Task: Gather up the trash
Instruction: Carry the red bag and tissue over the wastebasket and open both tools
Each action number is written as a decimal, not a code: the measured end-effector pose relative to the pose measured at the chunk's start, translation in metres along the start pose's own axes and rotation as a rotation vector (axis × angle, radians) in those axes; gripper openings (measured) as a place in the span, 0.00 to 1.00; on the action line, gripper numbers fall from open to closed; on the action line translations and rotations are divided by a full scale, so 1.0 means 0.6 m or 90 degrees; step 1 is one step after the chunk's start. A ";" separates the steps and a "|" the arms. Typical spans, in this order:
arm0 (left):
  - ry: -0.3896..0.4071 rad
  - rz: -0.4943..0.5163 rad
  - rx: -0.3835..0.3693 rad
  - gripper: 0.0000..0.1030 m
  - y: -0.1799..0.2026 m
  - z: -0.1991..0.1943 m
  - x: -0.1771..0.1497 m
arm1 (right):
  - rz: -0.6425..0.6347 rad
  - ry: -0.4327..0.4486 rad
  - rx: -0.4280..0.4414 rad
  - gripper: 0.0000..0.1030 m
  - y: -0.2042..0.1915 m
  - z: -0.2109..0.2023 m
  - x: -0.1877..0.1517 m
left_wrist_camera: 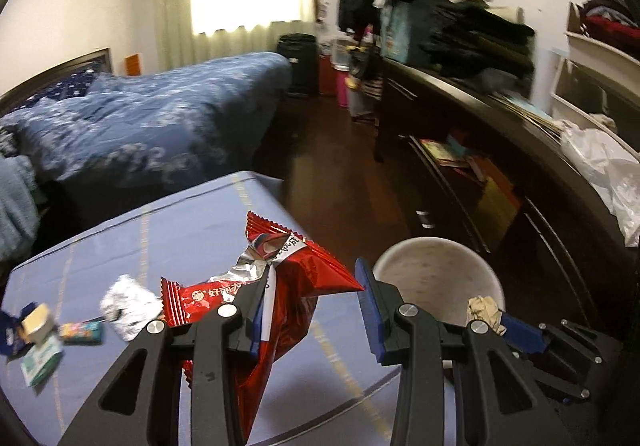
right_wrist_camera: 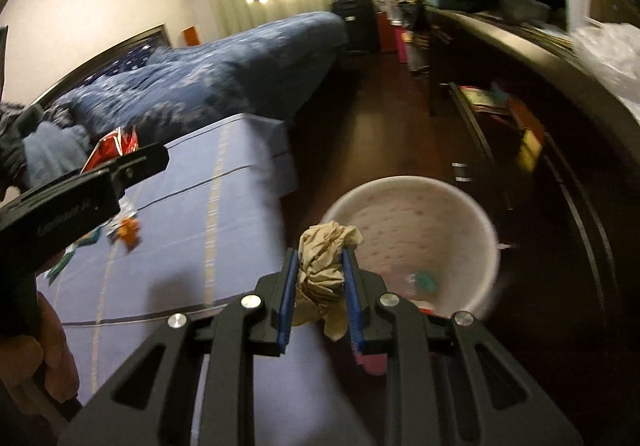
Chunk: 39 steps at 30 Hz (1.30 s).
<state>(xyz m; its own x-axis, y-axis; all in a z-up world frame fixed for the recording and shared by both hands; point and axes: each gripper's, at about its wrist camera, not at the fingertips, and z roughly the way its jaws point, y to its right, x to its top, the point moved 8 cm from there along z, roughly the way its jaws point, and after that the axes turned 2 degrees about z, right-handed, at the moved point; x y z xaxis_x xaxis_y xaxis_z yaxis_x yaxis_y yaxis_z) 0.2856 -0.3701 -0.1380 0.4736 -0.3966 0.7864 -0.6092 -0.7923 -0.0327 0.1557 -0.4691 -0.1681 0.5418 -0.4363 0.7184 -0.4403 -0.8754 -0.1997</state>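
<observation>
**Wad of paper pinched above the bin, red wrapper loose at the other gripper**

The right gripper [right_wrist_camera: 320, 278] had its blue pads pressed against a crumpled beige wad of paper [right_wrist_camera: 322, 266], which it held at the near rim of the white bin [right_wrist_camera: 486, 230]. The bin stood on the dark floor, just beside the edge of the table [right_wrist_camera: 224, 214] with its blue striped cloth. A small teal scrap [right_wrist_camera: 424, 281] lay in the bottom of the bin.

The left gripper [left_wrist_camera: 316, 302] stood spread wide over the table's edge. A red snack wrapper [left_wrist_camera: 296, 278] with torn silver foil lay against the left finger, its pointed corner reaching across the gap towards the right finger; whether the wrapper was gripped at all could not be told. In the left wrist view the bin [left_wrist_camera: 494, 278] sat just past the right finger, with the beige wad [left_wrist_camera: 484, 312] at its near rim.

Further left on the cloth lay a crushed foil ball [left_wrist_camera: 128, 304], a small colourful packet [left_wrist_camera: 82, 332], a green-and-white wrapper [left_wrist_camera: 40, 360] and a blurred blue-and-tan one [left_wrist_camera: 28, 324].
</observation>
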 end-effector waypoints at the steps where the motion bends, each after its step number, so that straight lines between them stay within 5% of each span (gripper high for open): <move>1: -0.001 0.006 -0.005 0.38 0.012 0.005 0.002 | 0.008 0.003 -0.009 0.23 0.017 0.000 0.003; 10: -0.038 0.045 -0.068 0.38 0.119 0.086 0.034 | 0.059 0.002 -0.050 0.24 0.130 0.038 0.031; 24: -0.123 0.052 -0.068 0.40 0.177 0.232 0.015 | 0.087 -0.048 -0.055 0.25 0.190 0.140 0.018; 27: -0.129 0.056 -0.070 0.49 0.179 0.244 0.013 | 0.087 -0.051 -0.055 0.26 0.197 0.156 0.017; 31: -0.119 0.032 -0.074 0.83 0.169 0.241 0.021 | 0.089 -0.045 -0.054 0.45 0.199 0.162 0.018; 35: -0.104 0.026 -0.075 0.92 0.163 0.228 0.036 | 0.092 -0.027 -0.058 0.60 0.199 0.154 0.023; 39: -0.082 0.019 -0.080 0.93 0.159 0.206 0.054 | 0.094 -0.022 -0.061 0.63 0.199 0.143 0.028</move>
<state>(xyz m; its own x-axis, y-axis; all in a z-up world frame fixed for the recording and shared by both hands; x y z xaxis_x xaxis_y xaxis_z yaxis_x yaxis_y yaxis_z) 0.3215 -0.5155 -0.1919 0.5273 -0.4815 0.7001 -0.6947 -0.7187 0.0289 0.1738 -0.5986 -0.2372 0.4889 -0.5674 0.6626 -0.5825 -0.7777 -0.2362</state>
